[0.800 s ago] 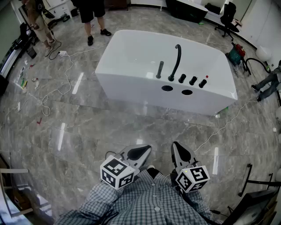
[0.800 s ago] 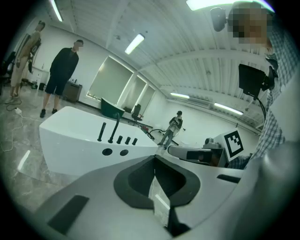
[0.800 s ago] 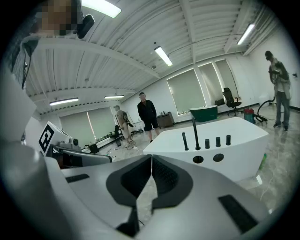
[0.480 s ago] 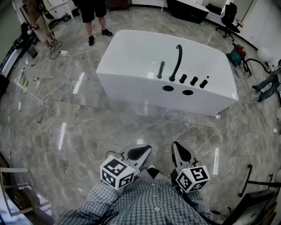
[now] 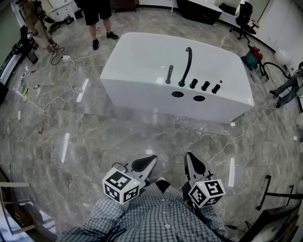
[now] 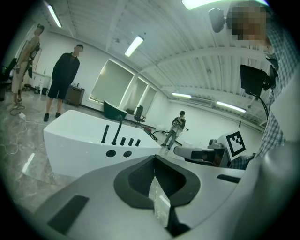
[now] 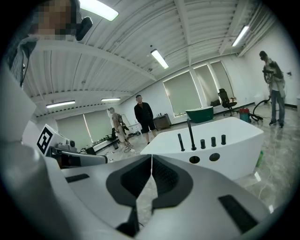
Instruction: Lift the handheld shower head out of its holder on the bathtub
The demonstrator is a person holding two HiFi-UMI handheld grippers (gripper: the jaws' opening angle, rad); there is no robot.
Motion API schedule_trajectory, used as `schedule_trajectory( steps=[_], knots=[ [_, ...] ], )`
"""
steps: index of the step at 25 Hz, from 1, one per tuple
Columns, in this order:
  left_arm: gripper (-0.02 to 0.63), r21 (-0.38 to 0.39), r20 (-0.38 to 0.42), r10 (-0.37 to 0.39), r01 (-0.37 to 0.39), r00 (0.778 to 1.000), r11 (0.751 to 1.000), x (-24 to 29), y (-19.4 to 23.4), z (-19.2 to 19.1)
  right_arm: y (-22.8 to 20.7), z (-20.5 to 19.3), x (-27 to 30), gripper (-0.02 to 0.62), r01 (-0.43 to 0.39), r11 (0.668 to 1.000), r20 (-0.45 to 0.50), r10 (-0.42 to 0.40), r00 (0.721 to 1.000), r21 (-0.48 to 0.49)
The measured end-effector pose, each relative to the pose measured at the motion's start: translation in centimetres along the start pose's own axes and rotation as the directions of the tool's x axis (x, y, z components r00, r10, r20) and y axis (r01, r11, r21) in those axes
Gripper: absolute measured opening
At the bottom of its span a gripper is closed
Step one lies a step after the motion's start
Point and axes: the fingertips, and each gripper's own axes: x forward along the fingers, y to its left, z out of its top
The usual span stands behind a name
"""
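White bathtub [image 5: 142,90] stands well away across the floor [image 5: 118,137], the black handheld shower head [image 5: 169,74] upright on its near rim, so I carry my left gripper [image 5: 143,164] and right gripper [image 5: 195,165] closed and empty, far short of reach.

Marble floor [image 5: 118,130]; office chair [image 5: 245,15]; a bystander [image 5: 97,10].

Head view looks steeply down; both gripper views face forward, sharing the distant bathtub [image 5: 142,97].
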Motion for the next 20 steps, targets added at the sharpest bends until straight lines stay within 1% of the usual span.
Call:
schedule_trajectory(
  steps=[3,10,17,20],
  knots=[
    [0.009,-0.005,0.002,0.012,-0.012,1.000,1.000,0.4,-0.1,-0.2,-1.1,0.1,-0.7,0.018,0.006,1.000,0.004,-0.006,1.000,-0.003],
    [0.009,-0.006,0.018,0.056,-0.056,0.998,0.998,1.0,-0.9,-0.5,-2.9,0.3,-2.5,0.018,-0.011,0.999,0.012,0.011,1.000,-0.044],
    [0.009,-0.003,0.055,0.092,-0.092,0.994,0.996,1.8,-2.8,-0.1,-5.4,0.1,-5.1,0.018,-0.004,1.000,0.013,0.005,1.000,-0.025],
    [0.009,-0.012,0.063,0.124,-0.124,0.990,0.992,1.8,-3.5,-0.6,-6.3,-0.2,-5.8,0.018,-0.008,1.000,0.009,0.008,1.000,-0.020]
  ],
)
